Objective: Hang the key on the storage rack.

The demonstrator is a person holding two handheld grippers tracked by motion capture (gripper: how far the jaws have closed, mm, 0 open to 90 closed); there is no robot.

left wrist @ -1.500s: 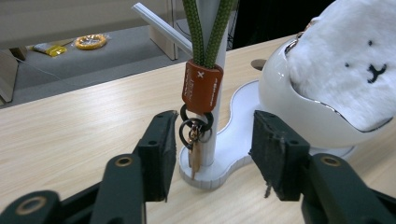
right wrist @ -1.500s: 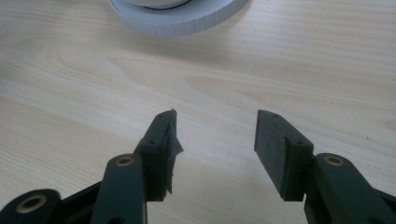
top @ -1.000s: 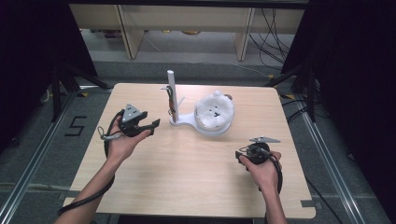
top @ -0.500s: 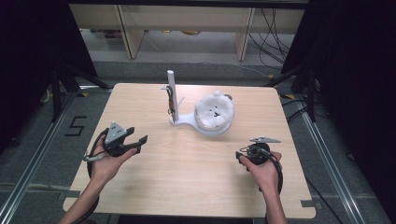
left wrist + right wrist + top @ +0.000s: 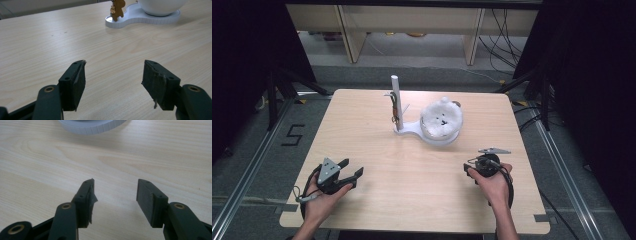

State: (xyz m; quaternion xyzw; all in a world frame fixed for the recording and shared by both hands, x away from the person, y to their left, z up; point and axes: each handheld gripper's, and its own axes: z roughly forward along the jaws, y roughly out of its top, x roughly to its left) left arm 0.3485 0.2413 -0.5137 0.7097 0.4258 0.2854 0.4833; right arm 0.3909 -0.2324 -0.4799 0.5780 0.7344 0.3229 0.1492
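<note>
Table: pale wooden table point(image 5: 412, 165) on a grey floor, dark room around it.
High view: white stand with upright post and round bowl-like top point(image 5: 432, 125) sits mid-table towards the far side; left gripper point(image 5: 349, 171) and right gripper point(image 5: 477, 162) are near the front edge, well apart from it.
Left gripper view: jaws wide, just been opening, nothing between; small brown figure point(image 5: 117, 8) hangs at the post.
Right gripper view: jaws apart, empty, over bare wood; stand's ribbed base rim ahead.

One light wooden table point(image 5: 412, 175), one white plastic stand point(image 5: 412, 131), one white round bowl point(image 5: 441, 120) and two black two-jaw grippers point(image 5: 352, 168) point(image 5: 472, 167) are counted.
</note>
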